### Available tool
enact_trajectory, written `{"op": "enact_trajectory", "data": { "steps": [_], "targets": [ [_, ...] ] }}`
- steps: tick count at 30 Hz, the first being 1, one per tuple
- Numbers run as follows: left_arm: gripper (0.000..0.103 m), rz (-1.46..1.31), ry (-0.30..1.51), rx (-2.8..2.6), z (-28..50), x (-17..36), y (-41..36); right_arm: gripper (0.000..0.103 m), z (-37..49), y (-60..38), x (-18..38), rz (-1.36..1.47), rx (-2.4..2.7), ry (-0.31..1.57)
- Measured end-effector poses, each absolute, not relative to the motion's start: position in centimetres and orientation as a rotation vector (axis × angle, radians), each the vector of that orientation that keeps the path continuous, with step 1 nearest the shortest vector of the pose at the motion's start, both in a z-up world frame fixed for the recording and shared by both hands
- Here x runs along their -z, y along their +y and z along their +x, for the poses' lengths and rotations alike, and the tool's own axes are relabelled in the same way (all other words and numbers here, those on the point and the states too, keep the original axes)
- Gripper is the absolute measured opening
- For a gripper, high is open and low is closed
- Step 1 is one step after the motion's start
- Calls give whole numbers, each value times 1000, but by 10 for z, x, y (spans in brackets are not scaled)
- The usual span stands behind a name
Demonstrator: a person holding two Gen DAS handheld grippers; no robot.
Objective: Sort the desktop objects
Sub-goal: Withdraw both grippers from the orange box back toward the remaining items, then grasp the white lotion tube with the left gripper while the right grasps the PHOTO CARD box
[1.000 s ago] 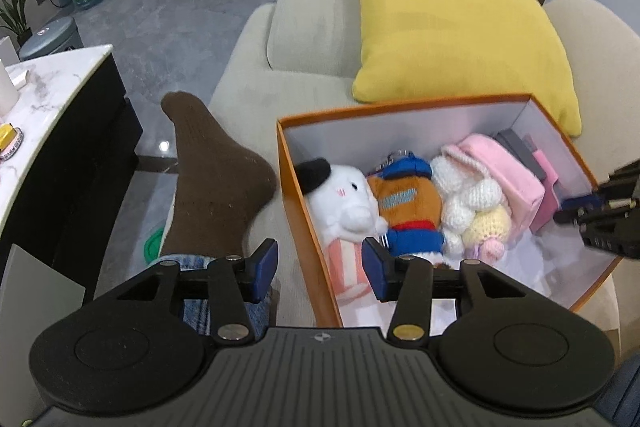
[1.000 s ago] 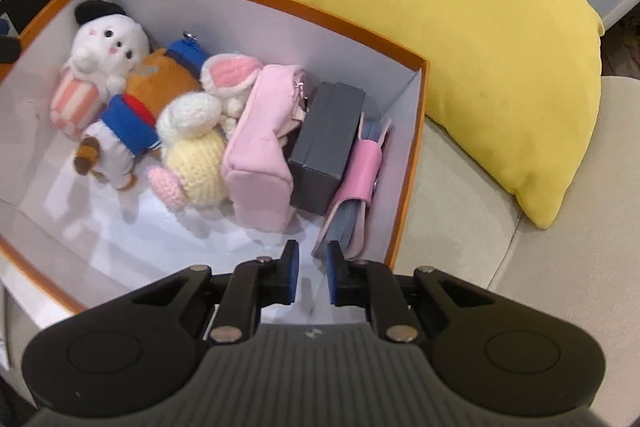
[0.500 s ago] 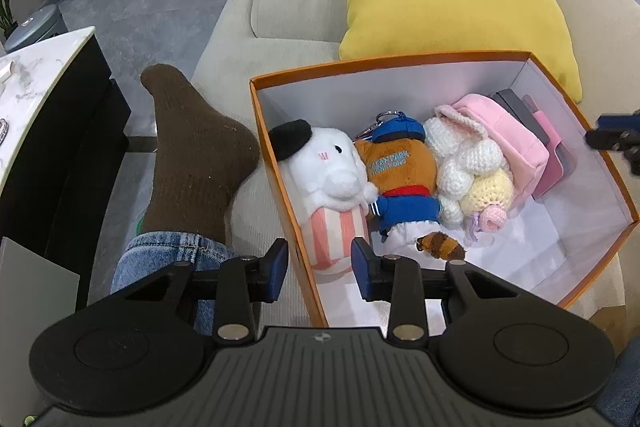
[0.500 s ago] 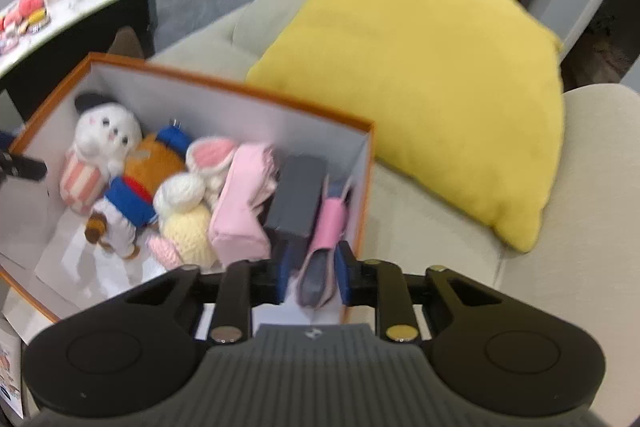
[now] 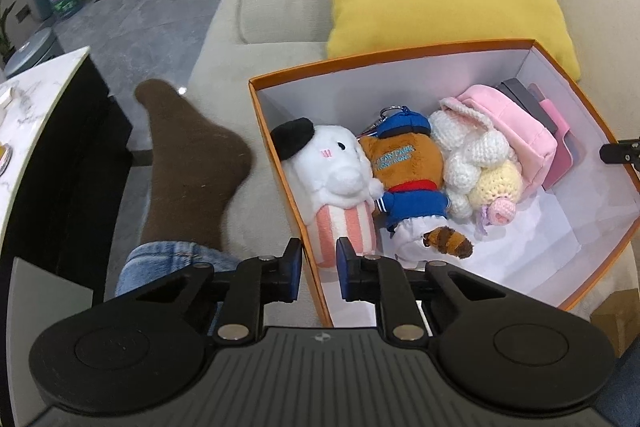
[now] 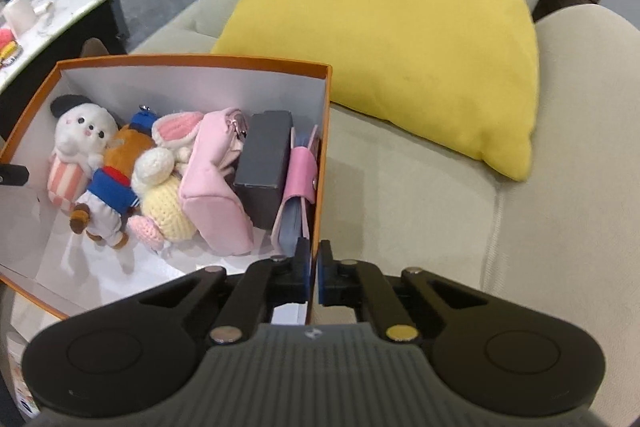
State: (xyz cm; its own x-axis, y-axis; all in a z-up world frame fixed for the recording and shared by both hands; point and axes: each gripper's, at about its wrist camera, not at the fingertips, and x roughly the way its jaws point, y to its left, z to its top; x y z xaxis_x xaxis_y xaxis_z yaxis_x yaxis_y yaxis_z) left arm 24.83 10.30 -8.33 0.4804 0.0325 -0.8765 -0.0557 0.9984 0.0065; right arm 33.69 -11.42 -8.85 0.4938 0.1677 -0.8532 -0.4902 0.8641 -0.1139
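An orange box (image 5: 280, 163) sits on a beige sofa (image 6: 420, 207), in front of a yellow pillow (image 6: 392, 27). It already holds a row of things: a white plush (image 5: 336, 167), an orange plush in blue (image 5: 404, 171), a crocheted bunny (image 5: 476, 155), a pink pouch (image 5: 520, 131), a grey case (image 6: 264, 163) and a pink wallet (image 6: 300, 183). The left tongs (image 5: 318, 269) straddle the box's left wall, one pad on each side; they are closing, and a thin gap on either side of the card shows they have not yet clamped. The right tongs (image 6: 314, 275) are pressed together on the box's right wall, near its front corner. The packing looks finished, and the step in hand seems to be taking hold of the box by both side walls. The next move likely calls for the left tongs to finish pinching, then an even lift with both hands so the thin card does not bend or tip its load. A person's foot in a brown sock (image 5: 192, 155) rests just left of the box.
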Motion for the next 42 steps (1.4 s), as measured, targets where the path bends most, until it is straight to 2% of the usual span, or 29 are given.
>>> {"op": "enact_trajectory", "data": {
  "steps": [13,14,16,18,21,26,29,34,38,40,42],
  "targets": [
    [20,57,1048,1,239,85,66,6,288,-170,86,-246,-352,1017],
    [20,43,1038,-2,236,82,67,10,286,-172,84,-231,-356,1014],
    [20,13,999,-6,226,71,69,10,276,-176,73,-203,-356,981],
    [20,22,952,-11,211,58,65,19,260,-184,64,-185,-348,936],
    [22,29,896,18,187,39,53,26,234,-191,53,-135,-360,892],
    [24,40,882,77,148,29,32,36,181,-189,59,-81,-390,862],
    [31,34,911,59,128,37,25,41,158,-180,75,-35,-419,896],
    [33,-35,1003,8,104,65,33,48,134,-162,102,37,-472,970],
    [41,-100,1062,-70,87,91,49,53,129,-147,118,88,-483,1015],
    [50,-138,1088,-96,80,101,58,58,128,-139,122,106,-489,1023],
    [50,-164,1109,-114,72,108,66,60,129,-132,125,109,-495,1029]
  ]
}}
